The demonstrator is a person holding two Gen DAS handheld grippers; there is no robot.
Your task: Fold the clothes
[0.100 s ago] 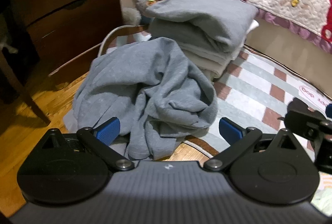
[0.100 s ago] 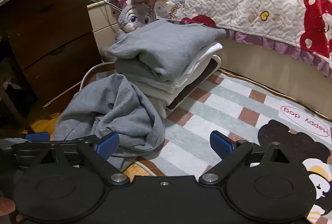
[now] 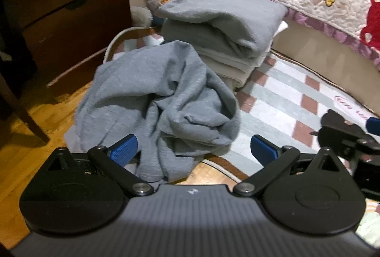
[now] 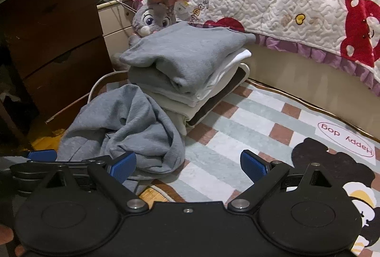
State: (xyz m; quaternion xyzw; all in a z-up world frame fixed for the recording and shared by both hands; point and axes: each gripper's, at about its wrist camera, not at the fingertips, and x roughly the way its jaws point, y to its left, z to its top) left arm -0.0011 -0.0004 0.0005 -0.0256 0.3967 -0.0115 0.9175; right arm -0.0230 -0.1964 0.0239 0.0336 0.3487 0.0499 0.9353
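Crumpled grey garment (image 3: 161, 104) heaped on the near corner of a checked rug (image 3: 280, 100), one edge spilling onto the yellow wood floor (image 3: 26, 119); folds bunched and uneven, a hem hanging toward the camera in the left wrist view; same heap low and left in the right wrist view (image 4: 125, 128). Just behind it, touching or nearly so, a stack of folded clothes (image 4: 187, 71): grey top layer, white and beige layers beneath, a dark one at the bottom.

Left gripper (image 3: 193, 150) tilted down over the heap, jaws spread wide, blue pads (image 3: 124, 150) clear of the cloth on either side, nothing clamped; the hem lying between the fingers but unpinched. Right gripper (image 4: 188, 165) likewise wide open and empty, aimed at bare rug just right of the heap; its left pad (image 4: 122, 165) overlapping the garment's edge in the picture, contact impossible to tell. Tip of the right gripper visible at the far right edge of the left wrist view, tip of the left one at the left edge of the right wrist view.

Behind the stack, a grey plush rabbit (image 4: 154, 16) against a quilted bed cover with red bears (image 4: 296, 2); dark wooden drawers (image 4: 54, 43) to the left; a cartoon dog and "Happy dog" label printed on the rug at right.
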